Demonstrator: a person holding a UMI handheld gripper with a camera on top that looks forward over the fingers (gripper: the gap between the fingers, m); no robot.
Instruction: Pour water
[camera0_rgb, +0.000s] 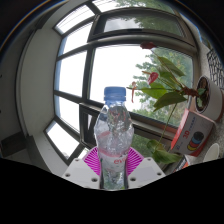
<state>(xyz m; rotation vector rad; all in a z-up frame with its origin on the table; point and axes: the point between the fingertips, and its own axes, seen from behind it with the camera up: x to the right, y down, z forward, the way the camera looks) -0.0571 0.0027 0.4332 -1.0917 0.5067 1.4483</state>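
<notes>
you have the gripper (113, 163) clamped on the clear water bottle (114, 135), upright at 12 o'clock between the pink pads (93, 160), blue cap on, water level unclear; grasp step looks done, and pouring calls for uncapping and a receiving vessel, none in view.

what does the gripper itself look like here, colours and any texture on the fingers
Only the gripper's fingertips show. Each finger carries a magenta pad on its inner face, with fine ribbed lines fanning across it. The finger bodies beneath look dark. No cables, markings, hand or sleeve are visible.
</notes>
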